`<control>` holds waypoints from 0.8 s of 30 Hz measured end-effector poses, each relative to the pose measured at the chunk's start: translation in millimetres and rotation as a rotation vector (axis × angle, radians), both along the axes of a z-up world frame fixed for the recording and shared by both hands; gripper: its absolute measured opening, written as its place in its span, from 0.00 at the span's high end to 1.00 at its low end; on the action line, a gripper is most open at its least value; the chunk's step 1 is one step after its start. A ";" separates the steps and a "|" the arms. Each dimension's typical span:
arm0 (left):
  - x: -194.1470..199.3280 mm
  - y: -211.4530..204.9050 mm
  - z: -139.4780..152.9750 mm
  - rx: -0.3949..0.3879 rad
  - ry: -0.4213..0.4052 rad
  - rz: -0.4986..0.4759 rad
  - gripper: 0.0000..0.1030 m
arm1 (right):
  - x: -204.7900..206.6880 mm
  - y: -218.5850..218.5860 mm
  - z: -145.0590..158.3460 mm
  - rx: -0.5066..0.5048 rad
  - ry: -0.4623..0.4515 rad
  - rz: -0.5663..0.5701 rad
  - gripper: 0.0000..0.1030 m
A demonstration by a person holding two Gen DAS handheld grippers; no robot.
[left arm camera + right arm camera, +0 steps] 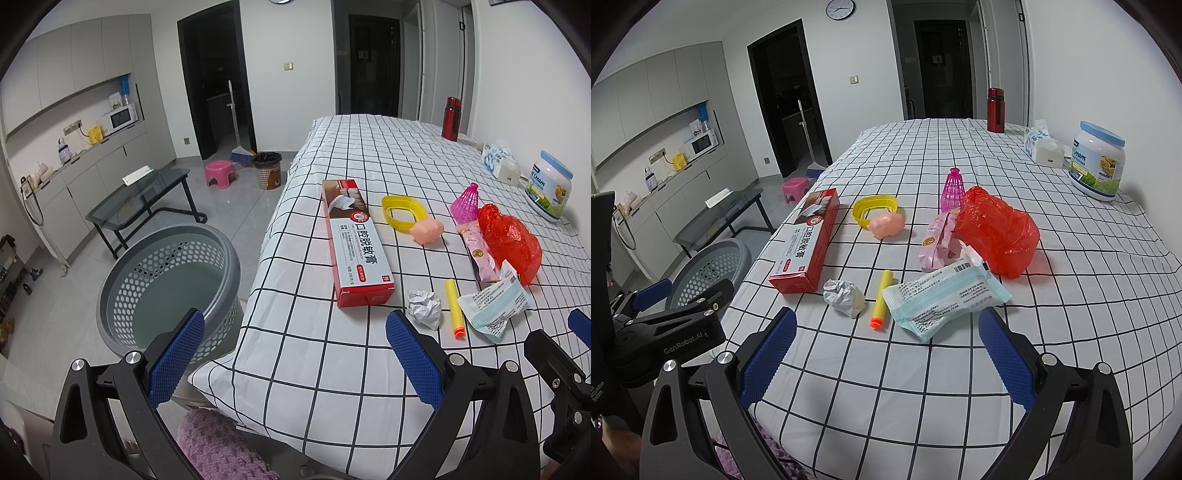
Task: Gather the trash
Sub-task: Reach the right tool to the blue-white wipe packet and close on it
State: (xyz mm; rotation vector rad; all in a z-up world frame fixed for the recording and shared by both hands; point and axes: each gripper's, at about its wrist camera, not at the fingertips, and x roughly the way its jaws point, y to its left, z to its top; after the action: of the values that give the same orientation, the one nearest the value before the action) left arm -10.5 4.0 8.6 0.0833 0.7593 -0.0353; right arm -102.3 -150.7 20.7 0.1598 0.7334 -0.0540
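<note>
Both grippers hover spread and empty at the near table edge, trash not yet touched.

Left wrist view: the left gripper (295, 354), jaws wide with nothing between them, straddles the table corner, so the perforated grey basket (166, 288) waits on the floor at 9 o'clock, handy for drops; the crumpled paper ball (424, 308) lies at 1 o'clock. Right wrist view: the right gripper (886, 354), jaws apart, faces the glossy wipes packet (945, 299) at 12, the foam dart (880, 299) beside it, and the crinkly red plastic bag (997, 236) beyond.
</note>
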 end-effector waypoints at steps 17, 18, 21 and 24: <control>12.5 -13.4 -18.7 0.019 0.030 -0.019 0.06 | 0.4 -26.7 -21.5 0.014 0.050 -0.042 0.08; 14.6 -15.5 -20.8 0.018 0.033 -0.023 0.06 | -0.2 -31.2 -23.5 0.015 0.054 -0.053 0.08; 19.3 -20.1 -26.0 0.011 0.044 -0.036 0.06 | 1.4 -44.6 -30.3 0.033 0.067 -0.080 0.08; 24.8 -25.9 -32.5 0.009 0.057 -0.050 0.06 | 6.2 -54.6 -36.3 0.046 0.083 -0.093 0.08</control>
State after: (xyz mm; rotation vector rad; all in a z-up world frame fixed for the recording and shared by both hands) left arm 14.3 -21.8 -23.9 0.1097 0.8146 -0.0820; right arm -96.1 -205.3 -15.6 0.2366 0.8099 -0.1335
